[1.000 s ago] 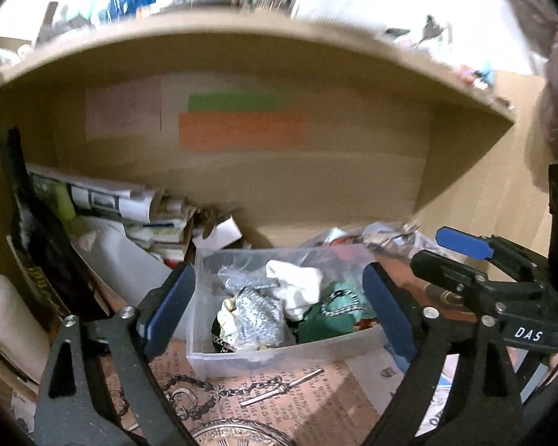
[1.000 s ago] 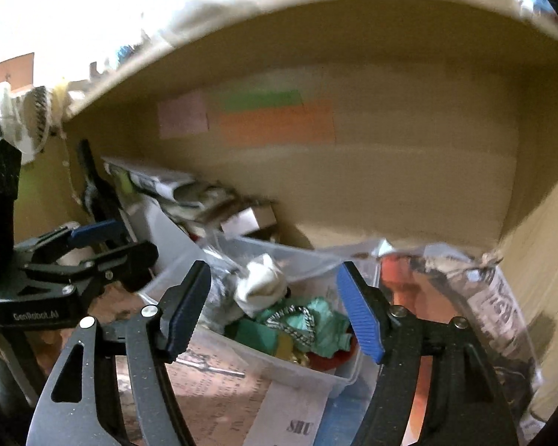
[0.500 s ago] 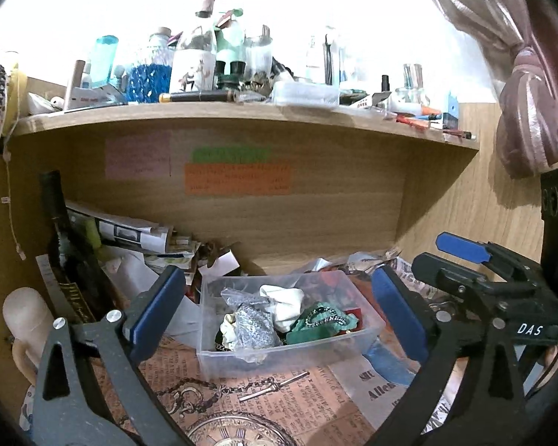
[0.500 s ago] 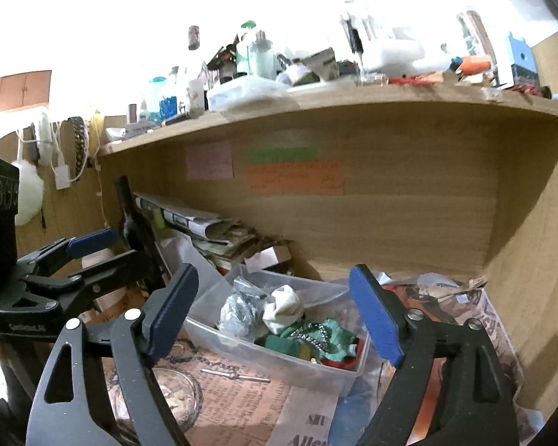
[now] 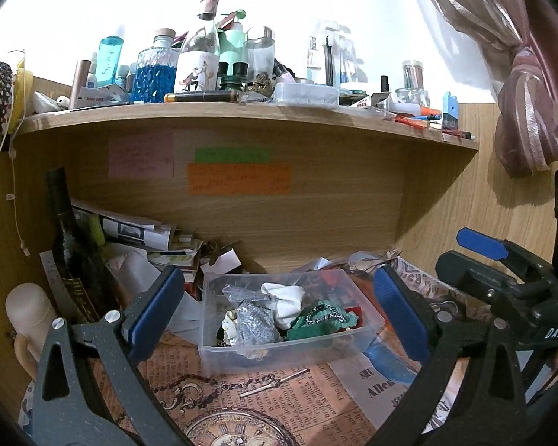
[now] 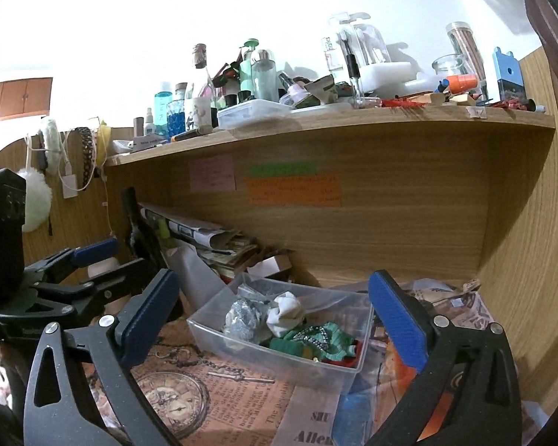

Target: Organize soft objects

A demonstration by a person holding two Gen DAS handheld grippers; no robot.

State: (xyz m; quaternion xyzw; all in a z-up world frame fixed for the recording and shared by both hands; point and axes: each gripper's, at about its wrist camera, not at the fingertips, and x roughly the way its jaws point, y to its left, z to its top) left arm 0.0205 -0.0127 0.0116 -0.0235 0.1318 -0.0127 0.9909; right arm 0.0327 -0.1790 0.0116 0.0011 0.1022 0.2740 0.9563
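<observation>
A clear plastic bin (image 5: pixel 241 353) (image 6: pixel 249 356) sits on the desk under a shelf. It holds soft things: a silver glittery pouch (image 5: pixel 255 319) (image 6: pixel 241 317), a white balled sock (image 5: pixel 286 299) (image 6: pixel 284 312) and a green cloth with a bead chain (image 5: pixel 321 321) (image 6: pixel 316 340). My left gripper (image 5: pixel 279 312) is open and empty, held back from the bin. My right gripper (image 6: pixel 275 319) is open and empty, also short of the bin. Each gripper shows at the side of the other's view.
A shelf (image 5: pixel 241 111) crowded with bottles overhangs the desk. Papers and a dark bottle (image 5: pixel 70 245) lean at the back left. A printed newspaper mat (image 5: pixel 279 401) covers the desk. Crumpled plastic and paper (image 6: pixel 446 297) lie to the right of the bin.
Both grippers have pulled back and up from the bin, so the shelf top and its bottles now show. Both stay open and empty.
</observation>
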